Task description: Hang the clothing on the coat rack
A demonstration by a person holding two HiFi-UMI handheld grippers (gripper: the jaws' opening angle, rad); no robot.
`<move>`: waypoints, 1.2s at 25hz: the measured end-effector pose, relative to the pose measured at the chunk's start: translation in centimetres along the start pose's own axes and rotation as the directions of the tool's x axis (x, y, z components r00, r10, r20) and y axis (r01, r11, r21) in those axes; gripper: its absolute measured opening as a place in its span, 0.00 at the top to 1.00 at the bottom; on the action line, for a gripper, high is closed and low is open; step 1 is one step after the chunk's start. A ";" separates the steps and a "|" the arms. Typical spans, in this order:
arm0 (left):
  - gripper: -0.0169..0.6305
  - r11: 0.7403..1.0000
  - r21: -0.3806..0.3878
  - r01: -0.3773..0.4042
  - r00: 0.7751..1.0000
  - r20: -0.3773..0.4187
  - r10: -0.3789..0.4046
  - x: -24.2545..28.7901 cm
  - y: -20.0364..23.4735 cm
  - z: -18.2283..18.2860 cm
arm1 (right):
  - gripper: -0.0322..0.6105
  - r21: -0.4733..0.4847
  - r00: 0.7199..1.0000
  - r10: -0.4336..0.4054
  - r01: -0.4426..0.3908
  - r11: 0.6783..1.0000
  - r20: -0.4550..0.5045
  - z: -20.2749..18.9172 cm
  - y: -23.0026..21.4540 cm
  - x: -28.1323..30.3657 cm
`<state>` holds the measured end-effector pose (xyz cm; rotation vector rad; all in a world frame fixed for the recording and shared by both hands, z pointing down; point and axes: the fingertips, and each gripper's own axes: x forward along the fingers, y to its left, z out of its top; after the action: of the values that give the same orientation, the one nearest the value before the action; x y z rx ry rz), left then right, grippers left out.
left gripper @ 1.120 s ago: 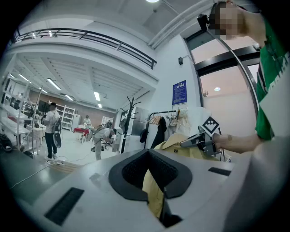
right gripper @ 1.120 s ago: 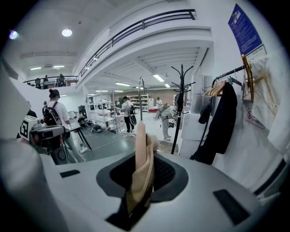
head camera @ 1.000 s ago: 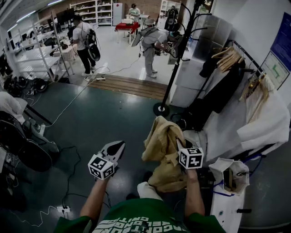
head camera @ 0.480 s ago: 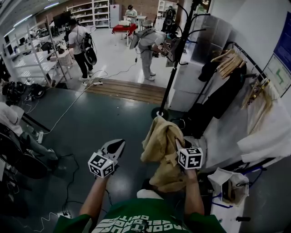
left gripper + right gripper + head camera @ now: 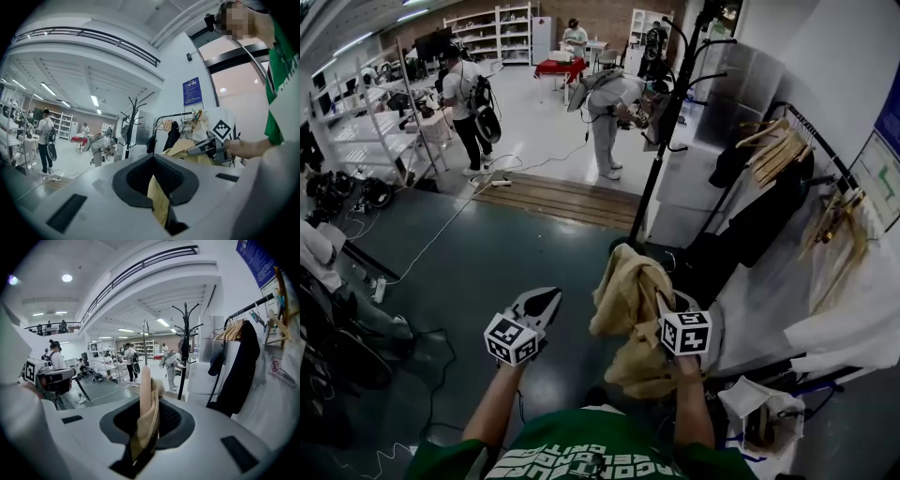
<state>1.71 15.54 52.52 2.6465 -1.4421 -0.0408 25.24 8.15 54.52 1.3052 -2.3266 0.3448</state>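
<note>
**Tan jacket held up just short of the coat rack**

Right gripper [image 5: 146,401]: clamped on a fold of the tan jacket [image 5: 628,295]. Jaws set narrow, with the cloth pinched upright between the pads and poking out past the tips.

Rest of the jacket: bunched and hanging below that grip, up off the floor. Held on the near side of the coat rack [image 5: 653,173], close to its round base, touching neither pole nor hooks.

Left gripper [image 5: 542,302]: level with the jacket but off to its left, farther from the coat rack and clear of the cloth. Jaws a little apart and gripping nothing, with only a strip of tan showing through the gap in the left gripper view.

Both grippers held out in front of a green shirt [image 5: 581,455] at the bottom of the head view.

Coat rack: a black pole with curved hooks, standing upright.
- To its right: wooden hangers [image 5: 773,141], a black garment [image 5: 759,206] and a white garment [image 5: 862,291], all on a clothes rail.
- To its left, on the floor: a wooden ramp [image 5: 567,192].
- Just beyond it: a person bent over [image 5: 607,103].
- Well off to its left: a standing person [image 5: 469,94] beside white shelving.
</note>
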 end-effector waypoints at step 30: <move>0.97 1.000 -0.006 -0.004 1.000 -0.026 0.004 9.1 3.3 -0.8 | 0.84 -0.003 0.998 0.053 -0.053 0.999 -0.023 2.8 -4.9 7.3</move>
<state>3.99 6.21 54.08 2.6291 -1.4374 -0.0107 25.43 -1.01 55.75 1.2329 -2.3453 0.3706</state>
